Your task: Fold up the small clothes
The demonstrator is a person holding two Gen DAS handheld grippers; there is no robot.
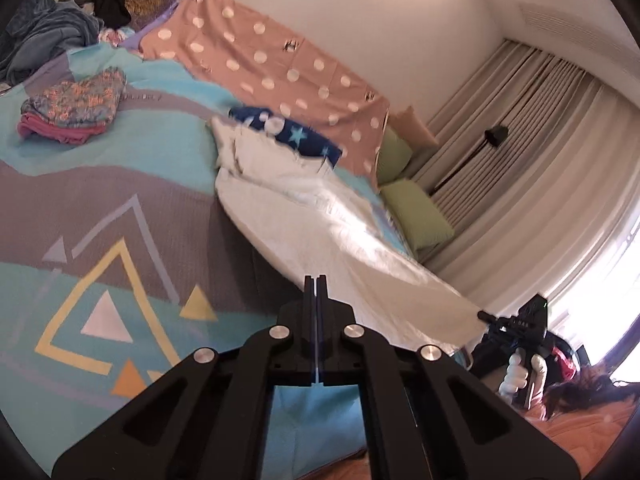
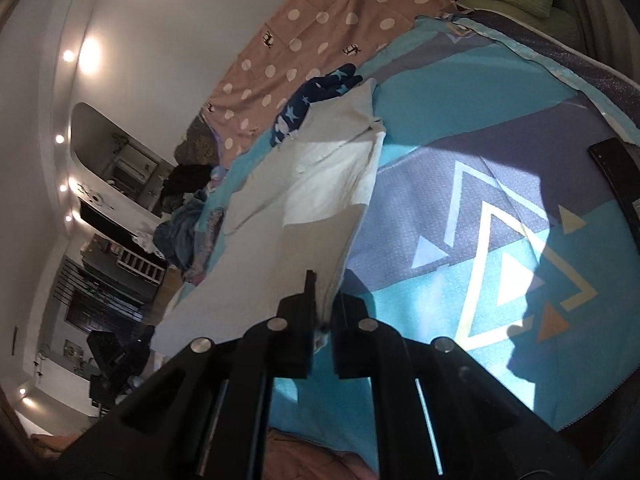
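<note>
A white garment [image 1: 320, 216] with a navy star-print part [image 1: 288, 136] is stretched above a teal and grey patterned bedspread [image 1: 120, 208]. My left gripper [image 1: 315, 280] is shut on the garment's near edge. My right gripper [image 2: 326, 292] is shut on another corner of the white garment [image 2: 304, 200], which hangs taut from it toward the navy part [image 2: 316, 100]. The right gripper also shows in the left wrist view [image 1: 516, 328], held by a white-gloved hand at the garment's far corner.
A folded stack of patterned clothes [image 1: 76, 104] lies on the bed at left. A heap of unfolded clothes [image 1: 60, 28] sits at the far corner. A pink polka-dot sheet [image 1: 272, 64] lines the wall, with green pillows [image 1: 416, 212] and curtains [image 1: 532, 152] beyond.
</note>
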